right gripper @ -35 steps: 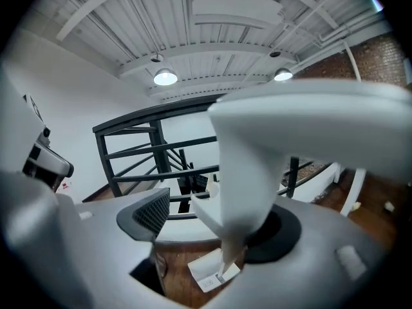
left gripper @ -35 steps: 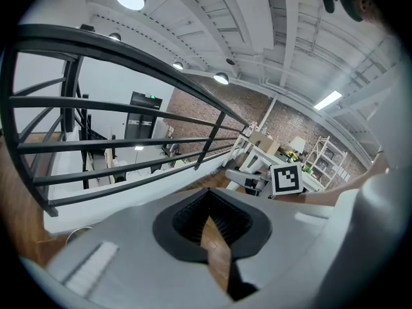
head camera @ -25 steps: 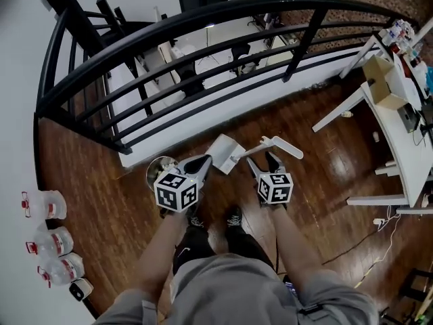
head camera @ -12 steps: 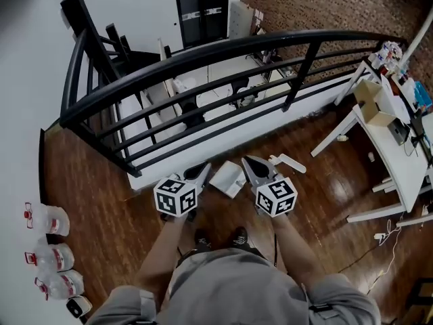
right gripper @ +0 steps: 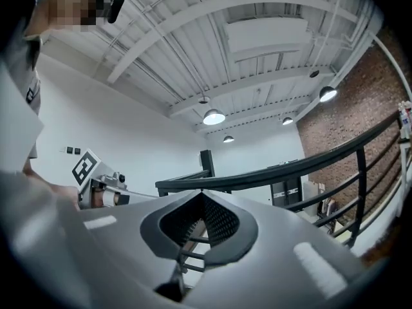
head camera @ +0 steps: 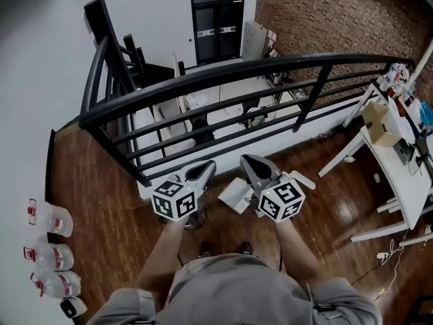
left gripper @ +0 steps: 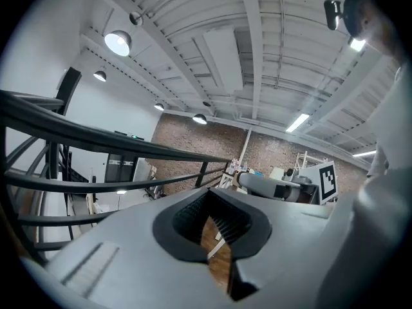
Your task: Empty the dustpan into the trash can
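Empty-handed at the rail: the left tongs [head camera: 205, 168] and the right tongs [head camera: 247, 160] are each pressed together on nothing and point toward the curved black railing [head camera: 223, 73] at 12 o'clock. The white dustpan [head camera: 232, 196] lies on the floor [head camera: 101, 202] below and between them, gripped by neither. A round rim at its 8 o'clock, mostly hidden under the left tongs, is probably the trash can [head camera: 193, 222]. Whether the pan holds anything cannot be told. It looks like hard, smooth plastic, a shallow thin-walled wedge. The ribbed dark pads [left gripper: 230, 222] may slide on it, so a shallow pinch could tip it and scatter its contents across the glossy wood planks. It could even slip between the railing's round metal bars.
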Available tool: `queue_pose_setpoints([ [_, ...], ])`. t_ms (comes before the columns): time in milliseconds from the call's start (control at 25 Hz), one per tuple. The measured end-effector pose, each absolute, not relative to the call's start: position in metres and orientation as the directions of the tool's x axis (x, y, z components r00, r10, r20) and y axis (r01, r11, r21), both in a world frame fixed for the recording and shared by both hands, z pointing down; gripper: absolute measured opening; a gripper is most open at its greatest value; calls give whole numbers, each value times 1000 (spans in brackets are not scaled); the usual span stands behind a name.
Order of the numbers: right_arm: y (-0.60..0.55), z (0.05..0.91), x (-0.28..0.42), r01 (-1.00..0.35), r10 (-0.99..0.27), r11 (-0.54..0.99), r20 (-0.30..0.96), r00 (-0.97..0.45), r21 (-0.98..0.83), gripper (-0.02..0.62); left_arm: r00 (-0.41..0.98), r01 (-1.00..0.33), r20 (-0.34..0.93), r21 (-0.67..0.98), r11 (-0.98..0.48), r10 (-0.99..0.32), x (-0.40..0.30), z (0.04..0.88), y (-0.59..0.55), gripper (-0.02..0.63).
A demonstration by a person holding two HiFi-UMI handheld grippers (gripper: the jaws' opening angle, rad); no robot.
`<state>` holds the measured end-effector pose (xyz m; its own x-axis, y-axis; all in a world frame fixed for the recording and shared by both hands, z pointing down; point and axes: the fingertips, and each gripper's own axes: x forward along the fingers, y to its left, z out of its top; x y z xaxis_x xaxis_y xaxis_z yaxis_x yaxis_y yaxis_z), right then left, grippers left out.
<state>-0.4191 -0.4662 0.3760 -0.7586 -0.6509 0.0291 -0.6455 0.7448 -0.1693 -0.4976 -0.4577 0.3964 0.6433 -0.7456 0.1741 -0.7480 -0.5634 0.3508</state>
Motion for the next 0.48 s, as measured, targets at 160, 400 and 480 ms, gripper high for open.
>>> queue_pose_setpoints([
  [160, -472, 364, -423, -642, -649, 750, 13, -761, -161, 0, 646, -745, 153, 340, -574, -748, -499, 385, -462, 5],
  [400, -479, 353, -424, -646, -655, 746, -3, -756, -162, 0, 651, -737, 136, 349, -579, -746, -500, 383, -467, 5],
  [480, -482, 351, -423, -646, -654, 748, -5, -756, -154, 0, 654, -734, 132, 348, -583, -745, -499, 382, -470, 5],
])
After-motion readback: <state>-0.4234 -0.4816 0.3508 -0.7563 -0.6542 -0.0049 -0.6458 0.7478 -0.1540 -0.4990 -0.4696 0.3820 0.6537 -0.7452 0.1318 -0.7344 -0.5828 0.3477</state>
